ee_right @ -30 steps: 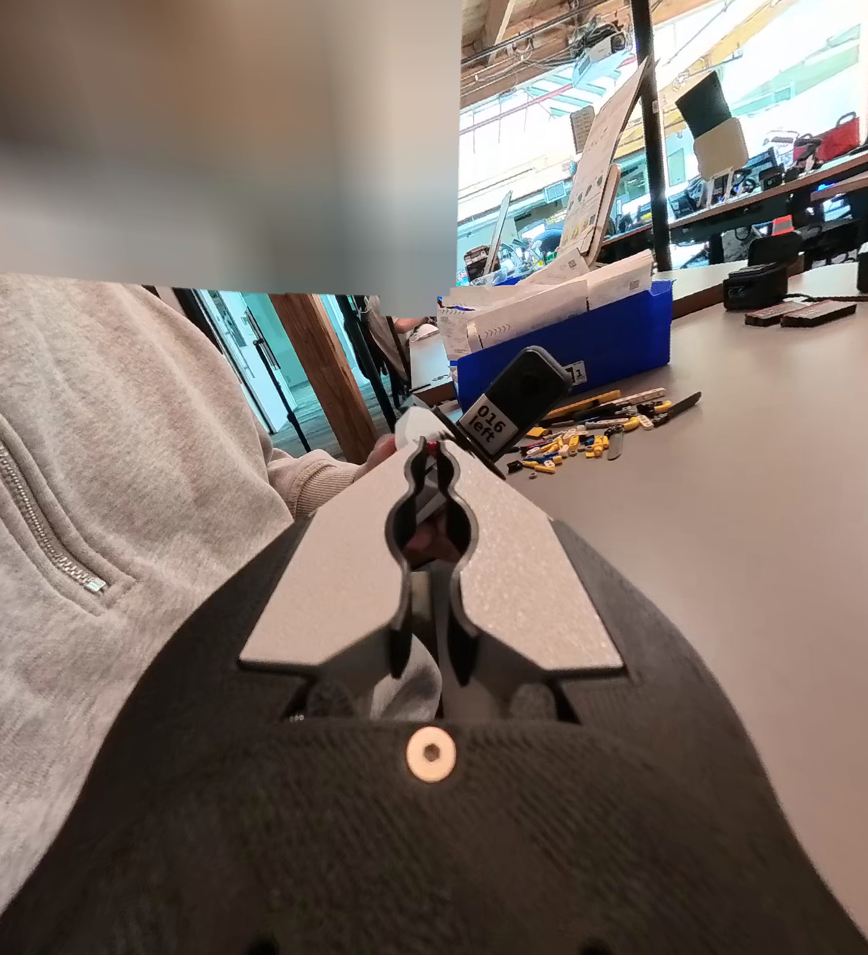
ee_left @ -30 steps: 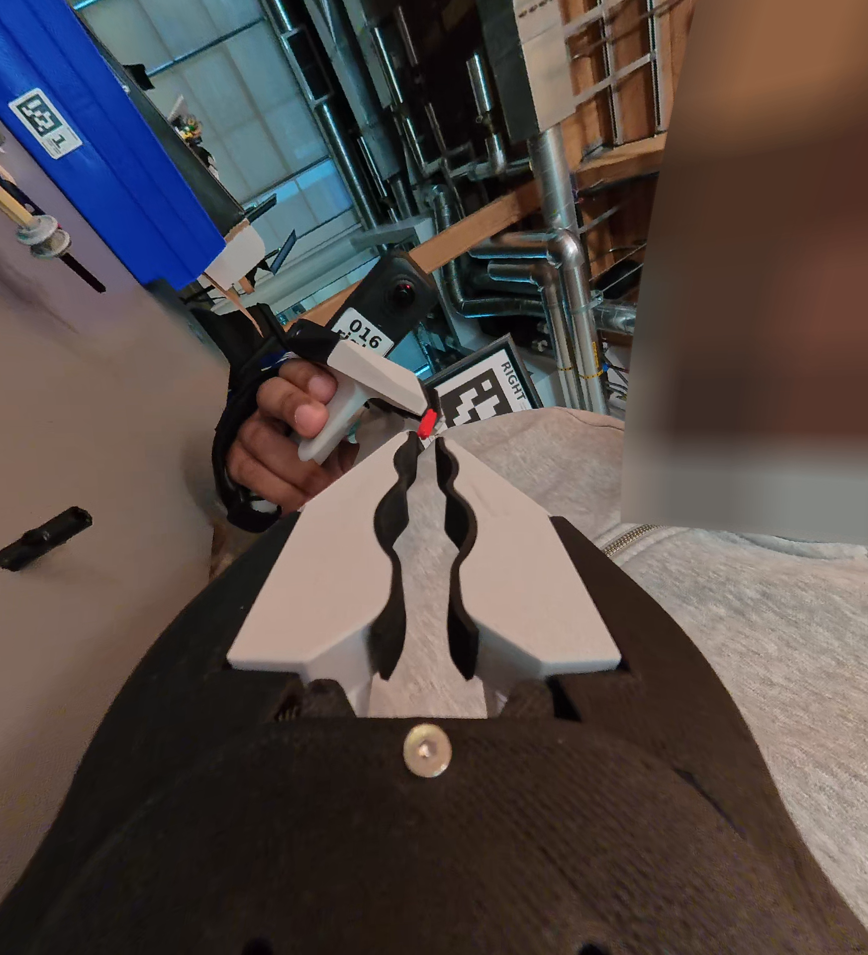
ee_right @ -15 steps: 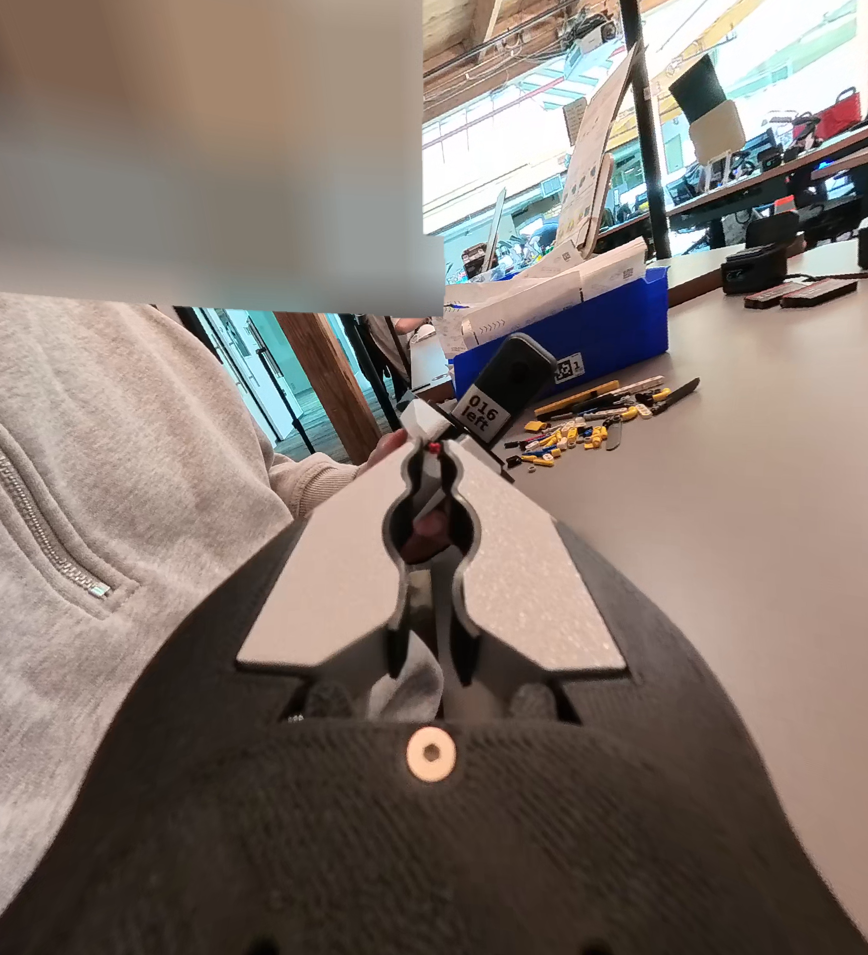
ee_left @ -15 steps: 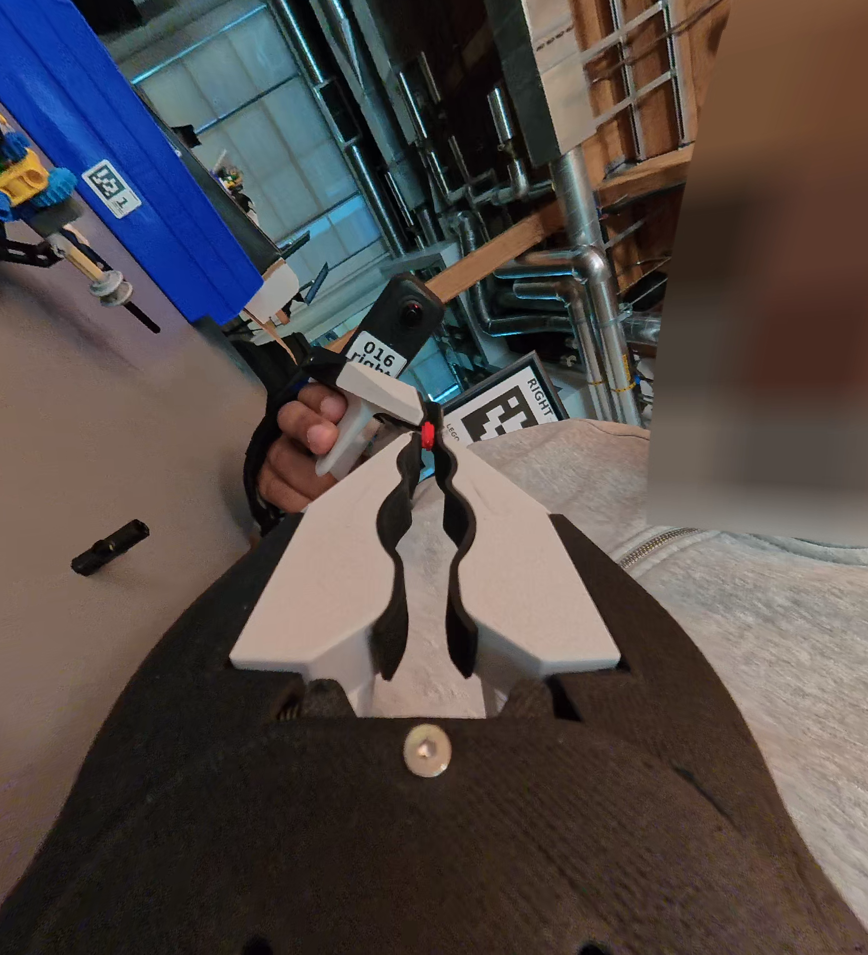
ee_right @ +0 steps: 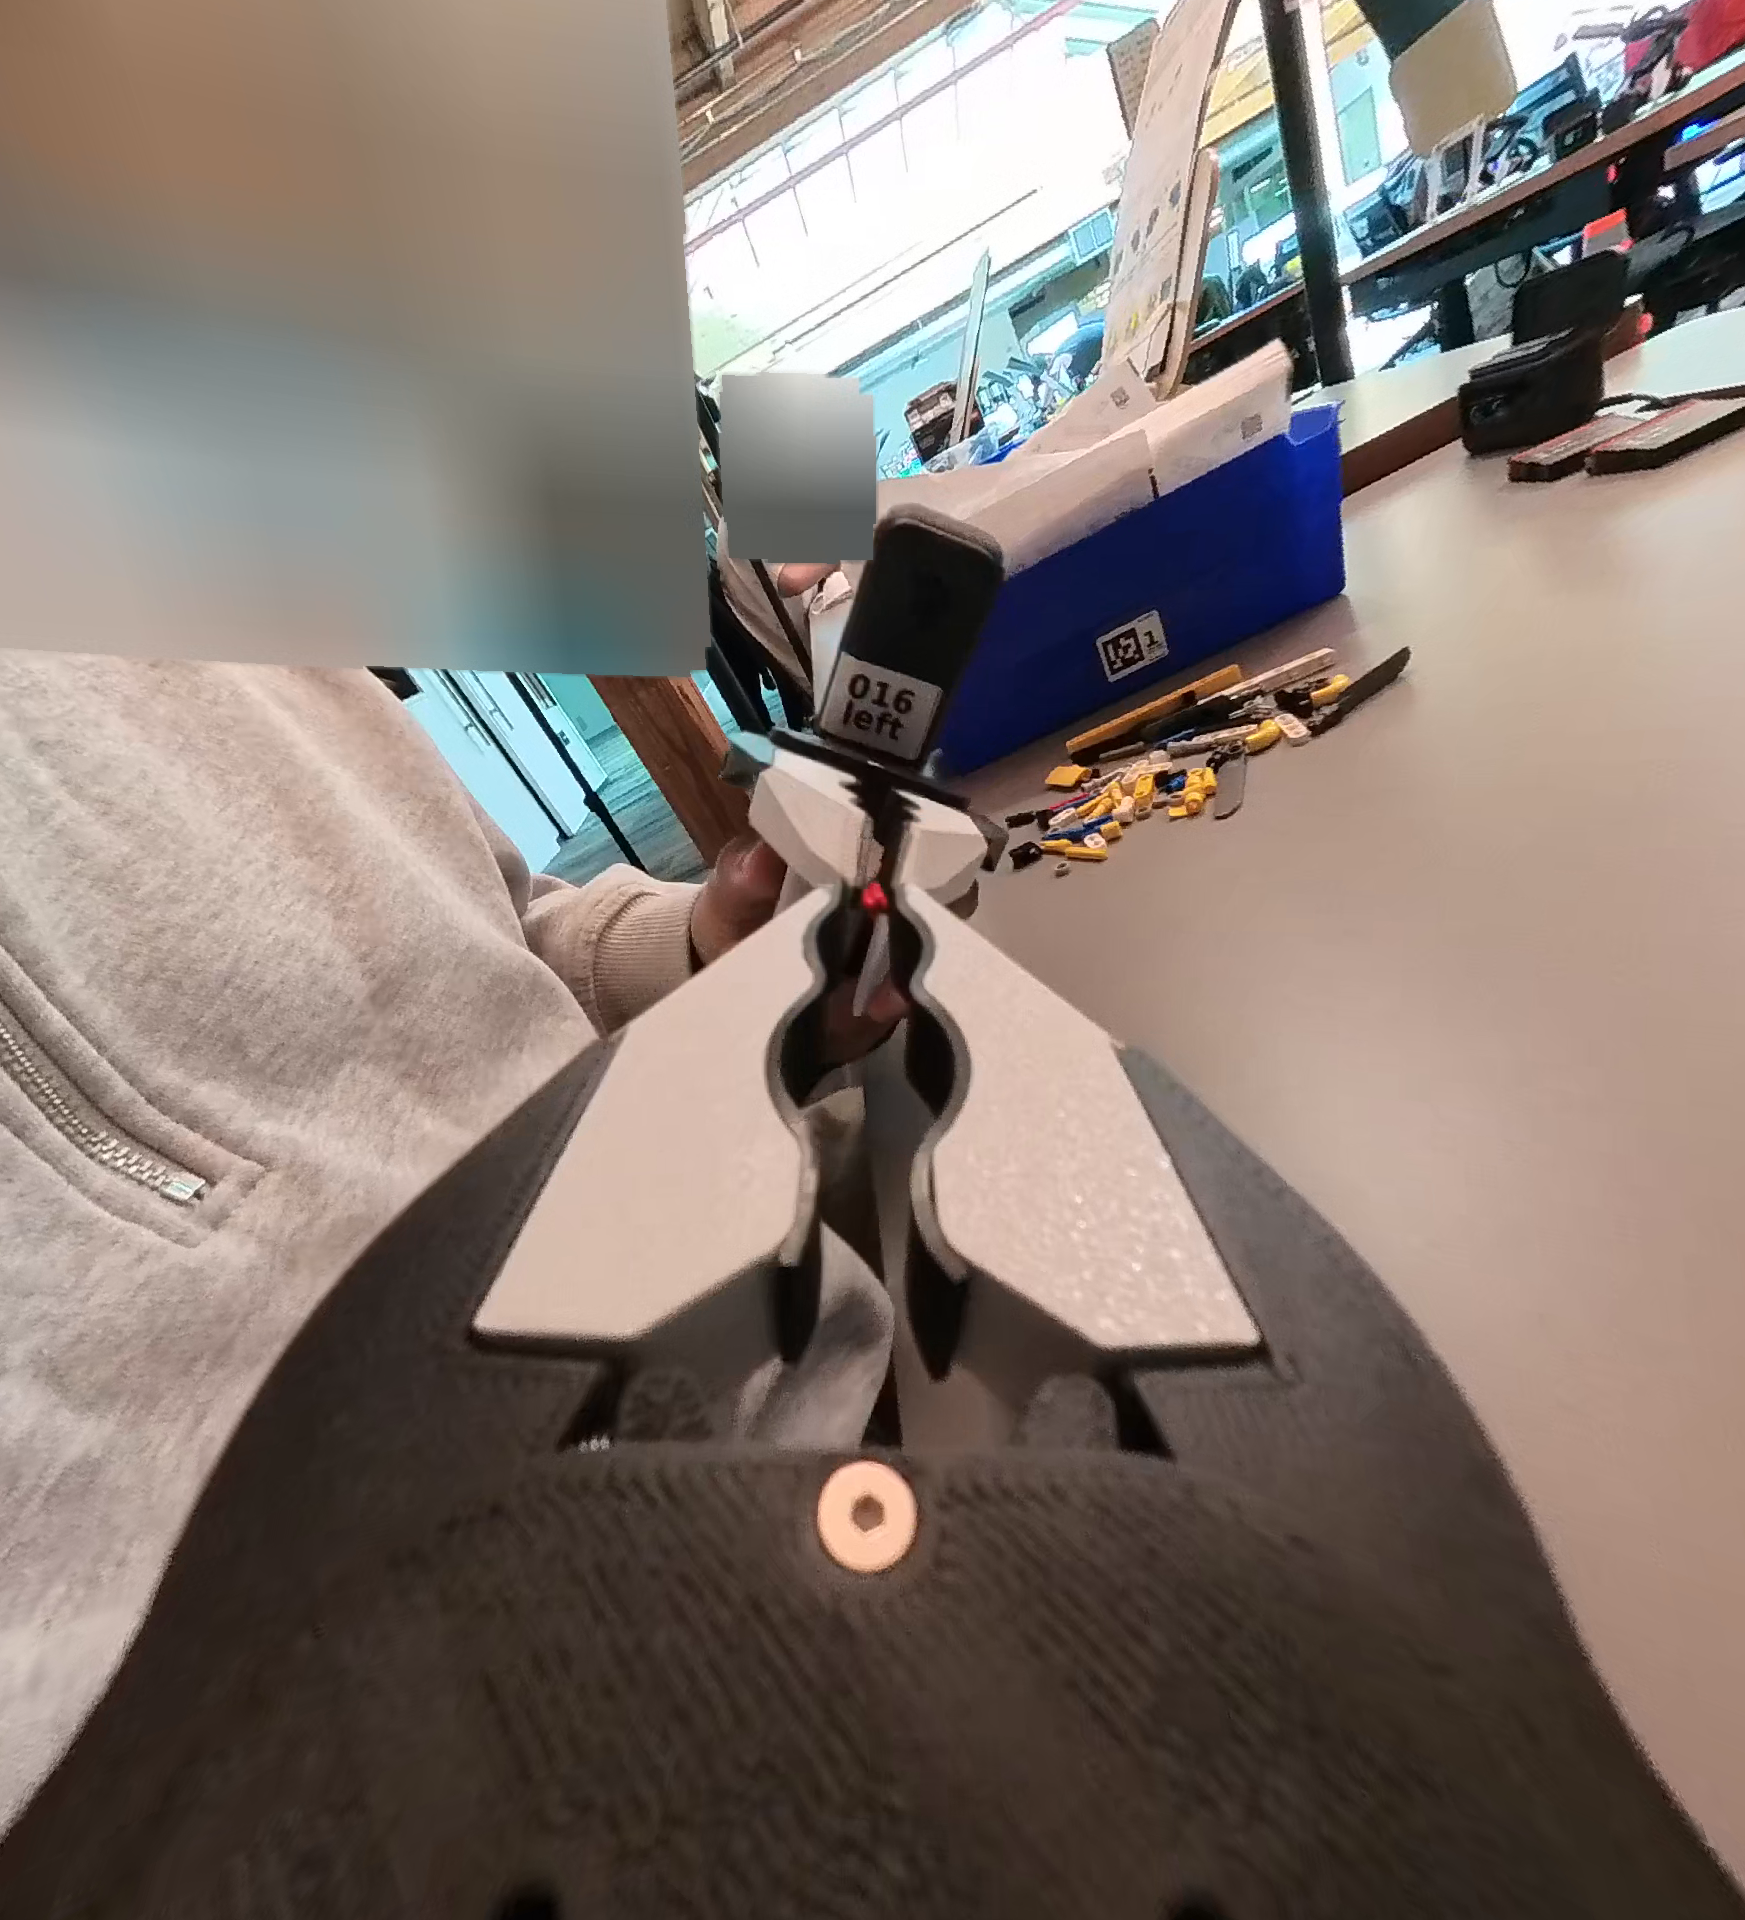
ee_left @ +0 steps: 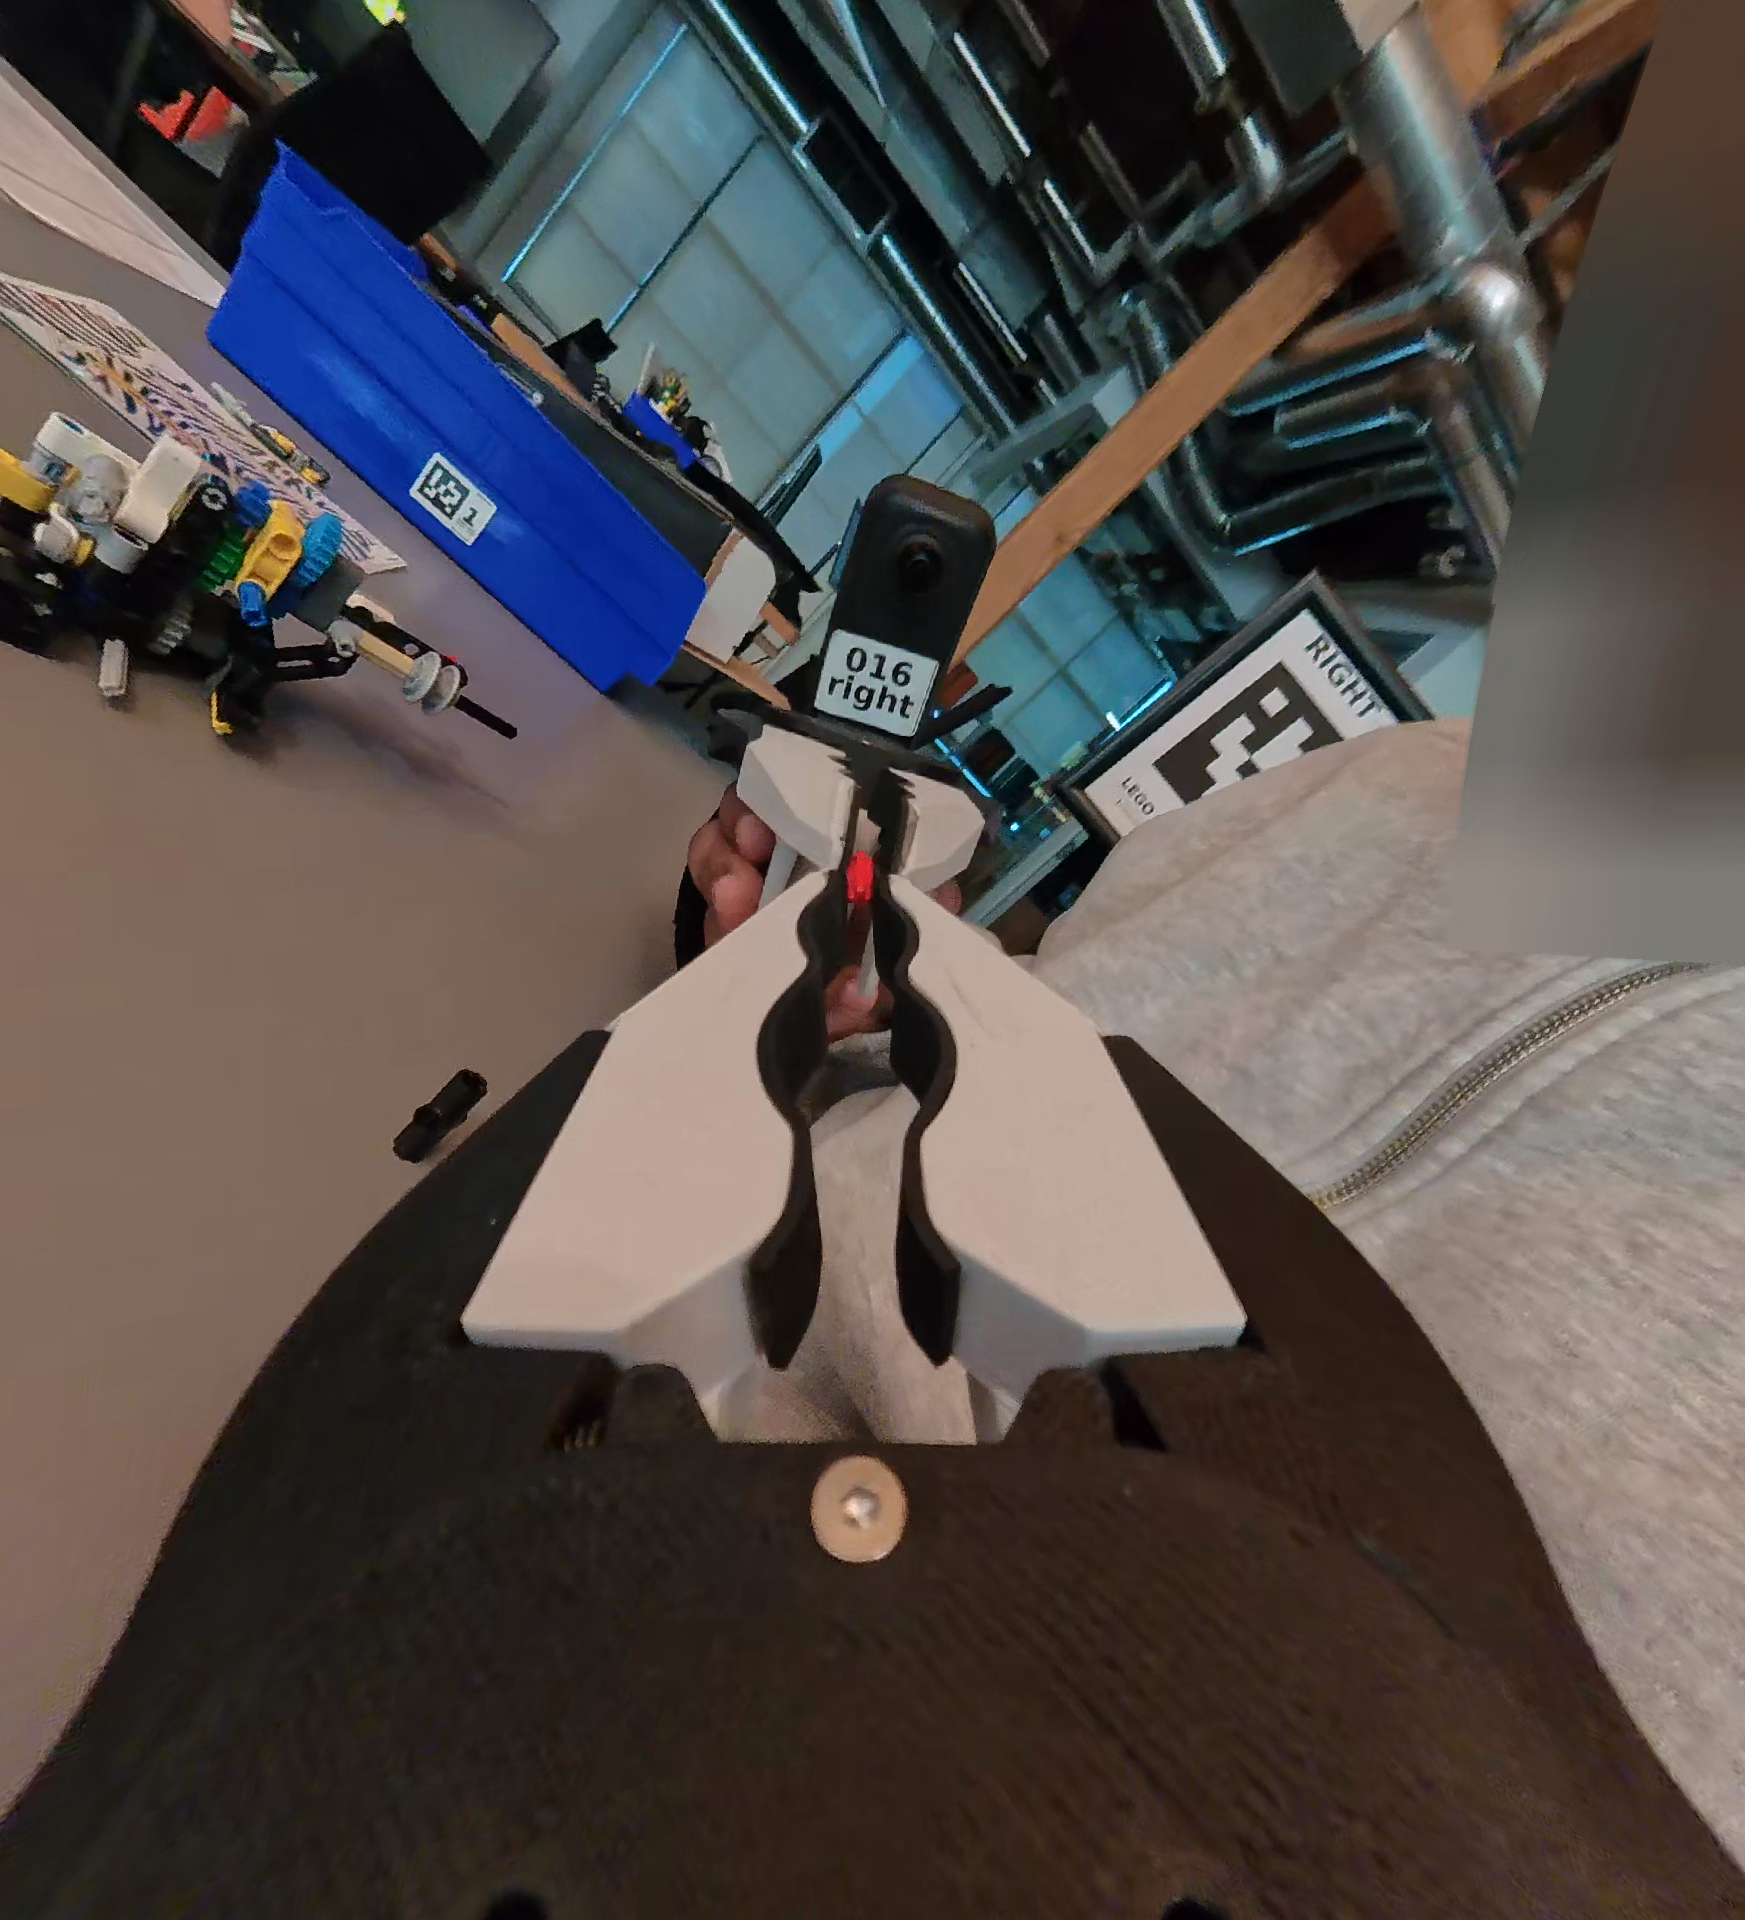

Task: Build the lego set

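A small red Lego piece (ee_left: 859, 873) sits where the tips of both grippers meet, held in the air in front of a person's grey hoodie. My left gripper (ee_left: 854, 902) is shut, with the red piece at its tips. My right gripper (ee_right: 870, 920) faces it head-on, also shut, with the same red piece (ee_right: 873, 896) at its tips. Each gripper shows in the other's view: the right one (ee_left: 873, 831) and the left one (ee_right: 878, 836). A partly built Lego model (ee_left: 151, 561) stands on the grey table (ee_left: 172, 987). Loose Lego pieces (ee_right: 1148, 790) lie on the table beside a blue bin.
A black Lego pin (ee_left: 439, 1115) lies on the table near my left gripper. A blue bin (ee_left: 452, 468) stands behind the model and also shows in the right wrist view (ee_right: 1159, 582). A printed sheet (ee_left: 120, 353) lies under the model. Dark devices (ee_right: 1533, 405) sit at the far table edge. The grippers are tip to tip, or close to it. Both grippers' tips are roughly 20 cm from the partly built Lego model (ee_left: 151, 561).
Both grippers have turned to face each other squarely with the red piece still at their tips. The left view has swung so that the Lego model is now in sight.
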Motion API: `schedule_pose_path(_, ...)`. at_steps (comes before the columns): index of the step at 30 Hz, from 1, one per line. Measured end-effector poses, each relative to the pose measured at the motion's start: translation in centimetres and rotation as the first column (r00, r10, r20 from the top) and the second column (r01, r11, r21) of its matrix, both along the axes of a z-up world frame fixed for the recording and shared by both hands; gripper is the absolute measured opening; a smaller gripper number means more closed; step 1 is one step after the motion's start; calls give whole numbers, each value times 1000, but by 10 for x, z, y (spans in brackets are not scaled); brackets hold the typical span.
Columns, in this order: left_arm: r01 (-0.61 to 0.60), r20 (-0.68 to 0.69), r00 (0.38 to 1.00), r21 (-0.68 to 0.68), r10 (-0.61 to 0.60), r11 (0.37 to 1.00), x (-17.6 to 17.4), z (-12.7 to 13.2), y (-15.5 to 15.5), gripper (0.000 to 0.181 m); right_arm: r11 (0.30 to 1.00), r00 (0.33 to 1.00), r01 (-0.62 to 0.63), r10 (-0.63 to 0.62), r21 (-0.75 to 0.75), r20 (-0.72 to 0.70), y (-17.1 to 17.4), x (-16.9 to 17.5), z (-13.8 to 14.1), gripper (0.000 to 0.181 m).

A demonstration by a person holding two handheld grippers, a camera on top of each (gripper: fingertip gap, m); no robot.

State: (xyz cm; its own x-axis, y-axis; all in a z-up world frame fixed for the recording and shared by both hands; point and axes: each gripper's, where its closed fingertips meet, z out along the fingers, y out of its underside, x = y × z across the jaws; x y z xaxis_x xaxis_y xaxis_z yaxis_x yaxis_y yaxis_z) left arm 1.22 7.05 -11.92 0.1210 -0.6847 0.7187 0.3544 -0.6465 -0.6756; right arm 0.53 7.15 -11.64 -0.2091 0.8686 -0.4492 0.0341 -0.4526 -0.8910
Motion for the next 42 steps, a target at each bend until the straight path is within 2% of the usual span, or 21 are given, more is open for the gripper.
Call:
schedule_pose_path(11,2,-19,1000,29,-1,1000,3,1,-3,2,1000,1000,-23,23,21,19,-3,2,0,2)
schedule_pose_path(15,-64,-89,994,36,67,997,4,-3,1,19,999,996,16,-19,36,86,8,4,-2,2)
schedule_pose_path(18,-188,-188,964,10,186,982,-2,-19,8,23,997,974,76,-77,12,212,24,6,-10,3)
schedule_pose_path(20,-245,-216,948,-27,233,969,-8,-27,8,23,994,928,100,-111,48,356,31,7,-25,3)
schedule_pose_path(22,-302,-243,929,-58,280,952,-18,-35,7,21,988,847,93,-143,123,513,34,9,-43,3)
schedule_pose_path(24,-353,-293,901,-70,319,933,-31,-43,7,20,983,763,48,-151,178,629,33,7,-56,3)
schedule_pose_path(28,-422,-370,852,-69,369,904,-60,-50,7,18,964,612,-79,-153,252,776,26,3,-72,3)
schedule_pose_path(34,-480,-323,847,-128,421,868,-83,-49,10,14,925,413,-216,-203,312,888,27,1,-86,3)
schedule_pose_path(38,-469,-264,871,-200,414,861,-89,-51,11,11,916,343,-254,-215,311,914,25,0,-90,3)
schedule_pose_path(42,-450,-253,884,-232,393,862,-88,-55,12,10,914,315,-257,-227,313,921,25,-2,-90,3)
